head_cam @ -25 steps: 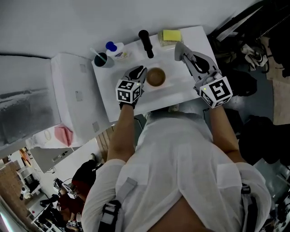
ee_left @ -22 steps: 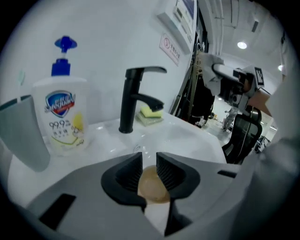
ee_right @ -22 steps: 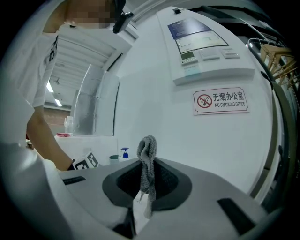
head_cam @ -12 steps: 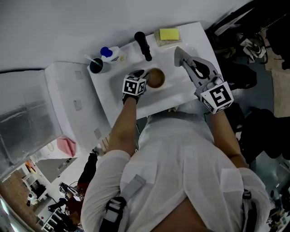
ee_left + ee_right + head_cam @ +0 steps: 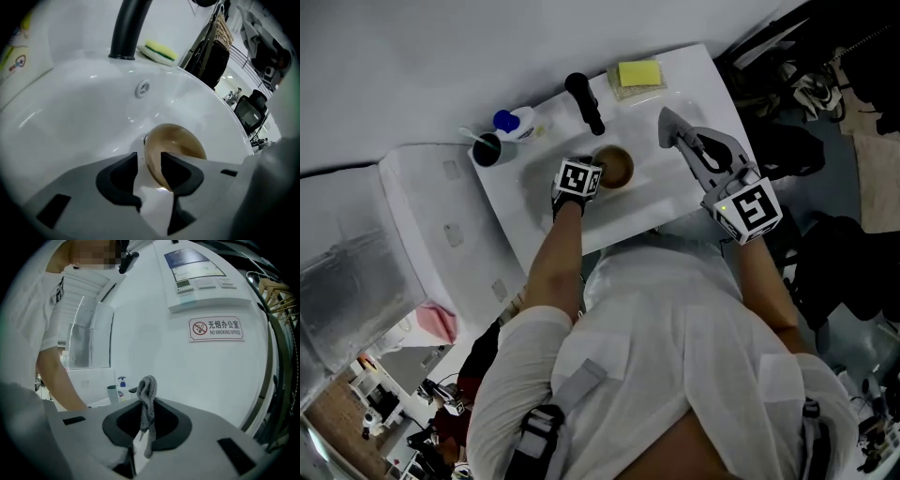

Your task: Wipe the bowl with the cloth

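One white sink (image 5: pixel 661 187), bowl (image 5: pixel 616 167) inside, black faucet (image 5: pixel 584 101), yellow sponge (image 5: pixel 638 72)

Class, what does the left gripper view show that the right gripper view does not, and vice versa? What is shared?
Left only: the brown bowl in the sink, its rim between the jaws of the left tool, which have just been opening; tap; sponge. Right only: the cloth pinched in the shut right tool; sign. Both: a white wall.

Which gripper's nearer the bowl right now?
Left. The left gripper is at the bowl in the sink, fingers just opened, rim between them. The right gripper, shut on the cloth, hangs apart, right of the bowl in the head view.
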{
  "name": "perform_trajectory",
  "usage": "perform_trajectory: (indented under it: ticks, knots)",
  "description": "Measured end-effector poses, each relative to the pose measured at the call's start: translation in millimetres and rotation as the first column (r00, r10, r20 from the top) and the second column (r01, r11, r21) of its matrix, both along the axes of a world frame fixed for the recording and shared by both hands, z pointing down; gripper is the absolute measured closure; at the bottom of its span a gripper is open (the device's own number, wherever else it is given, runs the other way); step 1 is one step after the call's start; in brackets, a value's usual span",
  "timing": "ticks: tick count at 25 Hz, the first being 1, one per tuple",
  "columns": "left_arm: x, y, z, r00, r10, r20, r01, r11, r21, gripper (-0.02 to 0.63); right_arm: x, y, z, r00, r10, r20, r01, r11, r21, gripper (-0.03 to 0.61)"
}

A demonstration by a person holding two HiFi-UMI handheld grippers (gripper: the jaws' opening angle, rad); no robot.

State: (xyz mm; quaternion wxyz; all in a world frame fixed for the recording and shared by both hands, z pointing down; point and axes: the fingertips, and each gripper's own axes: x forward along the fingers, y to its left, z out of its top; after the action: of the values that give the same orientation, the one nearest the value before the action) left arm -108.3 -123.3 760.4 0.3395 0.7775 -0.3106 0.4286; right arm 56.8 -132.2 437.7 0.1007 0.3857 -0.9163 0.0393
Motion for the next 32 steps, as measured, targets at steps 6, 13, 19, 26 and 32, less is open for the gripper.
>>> perform_trajectory:
  ticks: [6, 13, 19, 26, 32]
  knots:
    - [5.0, -1.6, 3.7, 1.0, -0.016, -0.003, 0.016, 1.0, -0.01, 0.57, -1.1, 1.1, 4.6, 1.0, -0.007, -0.006, 0.007, 1.0, -0.016, 0.532]
    - [10.7, 1.1, -22.8, 0.996, -0.088, -0.016, 0.087, 0.996, -0.008, 0.595, -13.7, 5.0, 14.3, 0.999, -0.049, 0.003, 0.049, 0.998, -0.043, 0.532]
    - [24.5, -0.1, -78.4, 0.995, -0.094, -0.033, 0.094, 0.996, 0.002, 0.595, -39.8, 13.4, 34.4, 0.986, -0.159, -0.051, 0.155, 0.986, -0.068, 0.532]
    - [41.2, -8.0, -148.4, 0.998, -0.044, -0.035, 0.045, 0.998, 0.046, 0.595, -63.8, 23.3, 55.2, 0.936, -0.303, -0.181, 0.294, 0.953, -0.076, 0.532]
    - [40.0, -4.2, -165.5, 0.999, -0.031, 0.013, 0.03, 0.999, 0.042, 0.595, -73.5, 36.8, 77.9, 0.867, -0.393, -0.306, 0.375, 0.92, -0.118, 0.532]
